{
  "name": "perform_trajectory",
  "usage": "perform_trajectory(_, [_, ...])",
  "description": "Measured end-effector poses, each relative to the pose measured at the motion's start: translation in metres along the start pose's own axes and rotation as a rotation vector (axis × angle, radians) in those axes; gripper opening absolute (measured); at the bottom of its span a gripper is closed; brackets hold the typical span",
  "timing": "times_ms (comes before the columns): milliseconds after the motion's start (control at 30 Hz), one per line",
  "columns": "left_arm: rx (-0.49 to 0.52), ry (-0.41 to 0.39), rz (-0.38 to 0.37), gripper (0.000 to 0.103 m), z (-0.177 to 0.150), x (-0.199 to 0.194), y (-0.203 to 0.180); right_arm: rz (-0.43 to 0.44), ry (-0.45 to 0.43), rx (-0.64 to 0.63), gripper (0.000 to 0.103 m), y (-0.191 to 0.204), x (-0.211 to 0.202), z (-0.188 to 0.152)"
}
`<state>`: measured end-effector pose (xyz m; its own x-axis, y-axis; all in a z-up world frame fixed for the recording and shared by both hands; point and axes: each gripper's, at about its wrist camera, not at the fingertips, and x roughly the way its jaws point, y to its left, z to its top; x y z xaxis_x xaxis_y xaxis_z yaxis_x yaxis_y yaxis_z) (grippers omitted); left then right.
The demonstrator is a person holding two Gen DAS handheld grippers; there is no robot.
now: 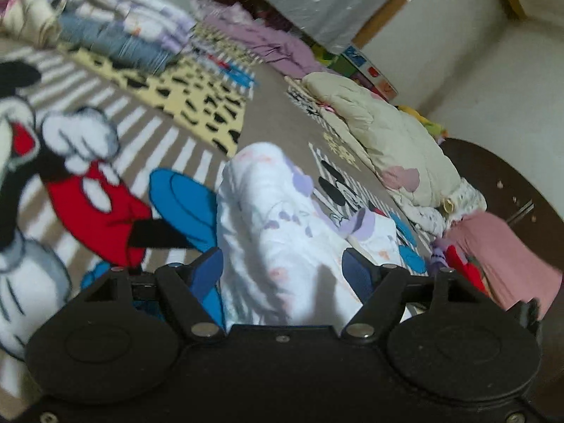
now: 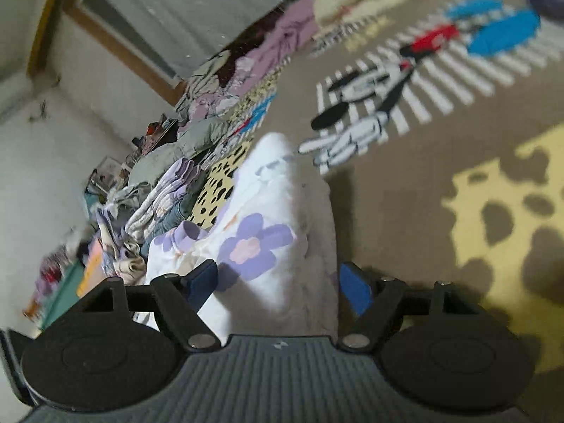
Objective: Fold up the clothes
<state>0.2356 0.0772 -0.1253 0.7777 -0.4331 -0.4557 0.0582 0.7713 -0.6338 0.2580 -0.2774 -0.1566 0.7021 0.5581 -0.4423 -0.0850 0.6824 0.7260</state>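
Note:
A white garment with purple and pink flowers (image 1: 275, 218) hangs bunched between the blue pads of my left gripper (image 1: 282, 268), which is closed on its edge above the cartoon-print blanket (image 1: 105, 162). The same white flowered garment (image 2: 275, 218) is also held between the blue pads of my right gripper (image 2: 278, 282), with a large purple flower (image 2: 252, 245) showing near the left pad. Both ends of the cloth are lifted off the blanket (image 2: 387, 194).
A stack of folded clothes (image 1: 116, 24) lies at the far left. Loose lilac clothing (image 1: 268, 46) and a cream quilted piece (image 1: 387, 134) lie at the blanket's far edge. A pink garment (image 1: 500, 253) sits at right. Piles of clothes (image 2: 169, 190) line the left side.

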Motion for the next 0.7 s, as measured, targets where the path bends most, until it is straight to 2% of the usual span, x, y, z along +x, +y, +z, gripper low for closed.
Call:
perform_trajectory(67, [-0.009,0.017,0.007,0.074,-0.002,0.009,0.003,0.013,0.013,0.044,0.08,-0.007,0.011,-0.001])
perform_trajectory(267, [-0.095,0.033,0.005,0.075,-0.007,0.034,0.016,0.014,0.029,-0.029,0.082,0.001,0.033,0.003])
perform_trajectory(367, [-0.1,0.04,0.028,0.068,-0.007,0.042,0.006,0.011,0.031,-0.066,0.081,0.006,0.043,0.003])
perform_trajectory(433, [-0.148,0.051,0.017,0.054,-0.008,0.043,0.006,0.006,0.029,-0.07,0.077,0.009,0.046,0.003])
perform_trajectory(500, [-0.176,0.066,0.013,0.049,-0.009,0.038,0.002,0.005,0.03,-0.045,0.064,0.009,0.045,0.004])
perform_trajectory(600, [-0.219,0.113,0.01,0.047,-0.011,0.022,-0.009,0.023,0.05,0.049,0.053,0.005,0.035,0.001])
perform_trajectory(700, [-0.259,0.162,-0.023,0.048,-0.017,-0.013,-0.022,-0.002,0.085,0.133,0.052,0.013,0.008,-0.005])
